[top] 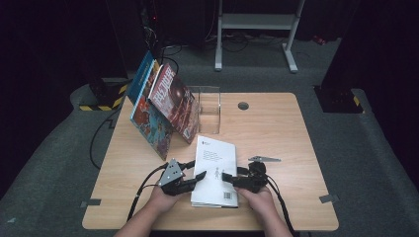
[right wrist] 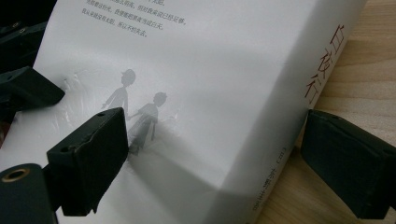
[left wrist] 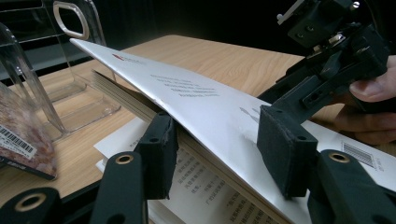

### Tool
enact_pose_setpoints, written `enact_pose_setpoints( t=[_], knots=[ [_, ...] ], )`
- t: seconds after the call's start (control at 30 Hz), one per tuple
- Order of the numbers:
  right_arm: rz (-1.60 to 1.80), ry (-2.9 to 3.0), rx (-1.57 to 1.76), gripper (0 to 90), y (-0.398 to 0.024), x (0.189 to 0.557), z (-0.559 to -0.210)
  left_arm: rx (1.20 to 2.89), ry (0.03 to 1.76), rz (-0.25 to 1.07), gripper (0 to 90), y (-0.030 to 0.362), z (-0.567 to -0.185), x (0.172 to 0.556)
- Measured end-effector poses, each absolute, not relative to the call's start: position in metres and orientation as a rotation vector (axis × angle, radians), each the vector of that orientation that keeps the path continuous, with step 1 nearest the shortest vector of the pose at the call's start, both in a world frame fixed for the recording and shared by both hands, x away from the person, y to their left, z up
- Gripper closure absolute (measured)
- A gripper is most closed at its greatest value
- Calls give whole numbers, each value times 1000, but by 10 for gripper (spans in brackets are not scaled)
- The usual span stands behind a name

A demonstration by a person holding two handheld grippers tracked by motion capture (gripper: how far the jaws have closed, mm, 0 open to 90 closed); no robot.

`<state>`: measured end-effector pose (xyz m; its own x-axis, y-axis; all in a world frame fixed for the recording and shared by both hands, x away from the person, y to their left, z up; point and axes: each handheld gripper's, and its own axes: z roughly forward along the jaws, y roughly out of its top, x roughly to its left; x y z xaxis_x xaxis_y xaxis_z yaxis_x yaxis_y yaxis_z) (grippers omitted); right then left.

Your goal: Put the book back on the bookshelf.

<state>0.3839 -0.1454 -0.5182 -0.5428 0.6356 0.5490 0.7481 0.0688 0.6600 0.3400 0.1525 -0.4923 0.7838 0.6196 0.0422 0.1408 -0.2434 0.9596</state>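
A white paperback (top: pixel 213 163) lies flat near the table's front edge, back cover up, with two small grey figures printed on it (right wrist: pixel 140 112). My left gripper (top: pixel 200 177) comes in from the book's left edge. In the left gripper view (left wrist: pixel 222 144) one jaw sits under the raised cover and top pages, and the other presses on the cover, which dimples there. My right gripper (top: pixel 225 177) reaches in from the right. In the right gripper view (right wrist: pixel 215 158) it straddles the spine, one pad lying on the cover, the other beside the spine on the wood, jaws wide.
Colourful books (top: pixel 163 106) lean against a clear acrylic stand (top: pixel 210 106) at the table's back left, also close by in the left gripper view (left wrist: pixel 70 70). A cable hole (top: pixel 243 105) marks the back of the table (top: pixel 276 128). A metal frame stands on the floor behind.
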Motion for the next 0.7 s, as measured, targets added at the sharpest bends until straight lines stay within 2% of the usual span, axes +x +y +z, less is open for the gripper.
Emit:
enact_pose_setpoints(
  t=[0.7],
  knots=[
    [-1495,-2193,-1408,71,-150,384,-518,1785,506,551,486,151,-489,337]
  ],
)
